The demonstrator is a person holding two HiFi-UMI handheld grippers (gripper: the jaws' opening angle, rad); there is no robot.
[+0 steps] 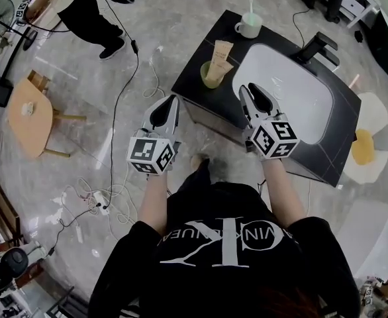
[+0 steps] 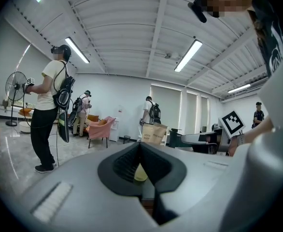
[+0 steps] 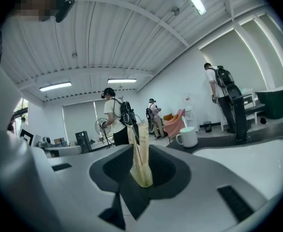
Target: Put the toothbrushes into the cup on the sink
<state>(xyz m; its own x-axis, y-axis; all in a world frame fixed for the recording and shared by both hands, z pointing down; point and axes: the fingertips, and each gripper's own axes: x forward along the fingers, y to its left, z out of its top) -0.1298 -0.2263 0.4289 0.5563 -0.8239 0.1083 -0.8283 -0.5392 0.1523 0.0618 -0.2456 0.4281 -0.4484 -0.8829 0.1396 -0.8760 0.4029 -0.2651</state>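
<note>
Head view puts your left gripper (image 1: 172, 101) over the floor just short of the desk (image 1: 339, 138), its tips pressed together on nothing, so it looks parked while the other one works. Next along, near the desk's corner, a green cup (image 1: 206, 78) holds two beige packets (image 1: 222, 57), probably wrapped toothbrushes. They stand upright with their tops clear of the rim, which leaves you something to pinch. Further back a white mug (image 1: 248, 26) has a pale stick poking out of it. Your right gripper (image 1: 245, 90) hovers at the near edge of the sink basin (image 1: 287, 91), its jaws slightly apart and empty. Its own view frames the packets between them, so it seems lined up for a reach. The black faucet (image 1: 316, 47) stands well clear beyond the basin.
</note>
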